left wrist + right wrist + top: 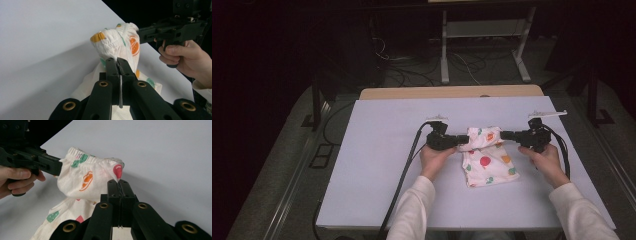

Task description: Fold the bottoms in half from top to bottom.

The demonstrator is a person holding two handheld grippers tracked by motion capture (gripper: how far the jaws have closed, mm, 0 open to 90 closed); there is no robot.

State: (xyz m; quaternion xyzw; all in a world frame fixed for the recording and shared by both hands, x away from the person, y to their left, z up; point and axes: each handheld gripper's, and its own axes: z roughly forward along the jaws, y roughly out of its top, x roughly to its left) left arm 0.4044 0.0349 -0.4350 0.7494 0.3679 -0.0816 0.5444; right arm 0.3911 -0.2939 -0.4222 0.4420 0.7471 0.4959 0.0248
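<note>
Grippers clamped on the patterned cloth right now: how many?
2. The left gripper is shut on the left end of the white fruit-print fabric garment, at its raised upper edge; the right gripper is shut on the right end of that edge.

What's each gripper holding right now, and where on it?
Both hold the printed cloth garment: the left gripper and right gripper are each shut on an opposite end of its elastic gathered edge, lifting it off the table.
</note>
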